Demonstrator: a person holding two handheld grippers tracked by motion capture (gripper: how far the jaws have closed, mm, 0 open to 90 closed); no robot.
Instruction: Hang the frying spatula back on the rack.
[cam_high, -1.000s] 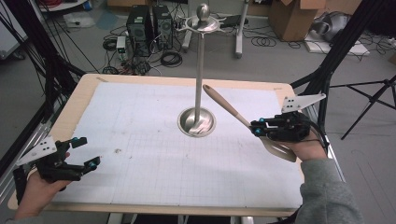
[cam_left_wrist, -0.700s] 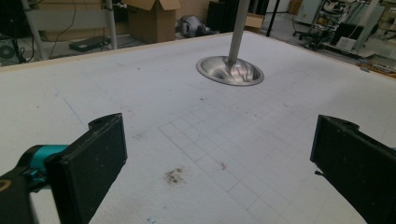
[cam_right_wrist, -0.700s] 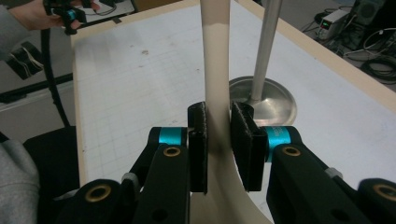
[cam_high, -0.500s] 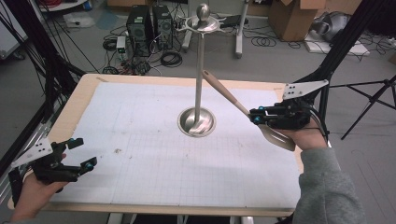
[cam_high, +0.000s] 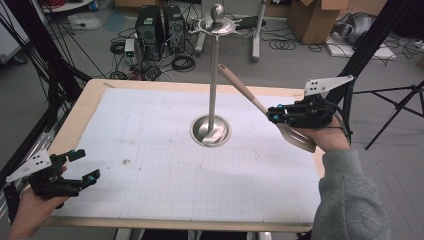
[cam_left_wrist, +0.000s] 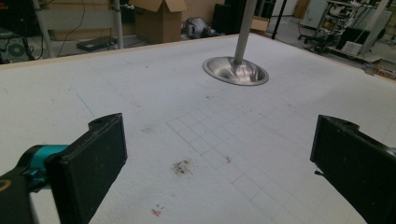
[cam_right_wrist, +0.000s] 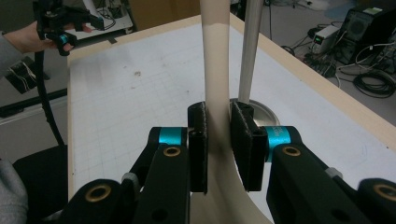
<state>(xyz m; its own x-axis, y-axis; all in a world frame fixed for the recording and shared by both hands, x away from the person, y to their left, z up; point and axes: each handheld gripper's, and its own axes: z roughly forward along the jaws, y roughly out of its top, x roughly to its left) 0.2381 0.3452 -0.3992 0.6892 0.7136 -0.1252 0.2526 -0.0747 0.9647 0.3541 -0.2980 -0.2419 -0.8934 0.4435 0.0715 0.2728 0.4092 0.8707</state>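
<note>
High view: the right tongs (cam_high: 274, 116) grip a pale wooden spatula (cam_high: 250, 97), raised above the white gridded surface (cam_high: 150, 150), its handle tip beside the tall steel stand (cam_high: 213, 75).

Left gripper view: the left tongs (cam_left_wrist: 219, 154) gape open, empty.

Right gripper view: pads (cam_right_wrist: 198, 144) clamp the spatula's neck.

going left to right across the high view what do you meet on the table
left gripper → stand on its round base → wooden spatula → right gripper, shut on the spatula
</note>
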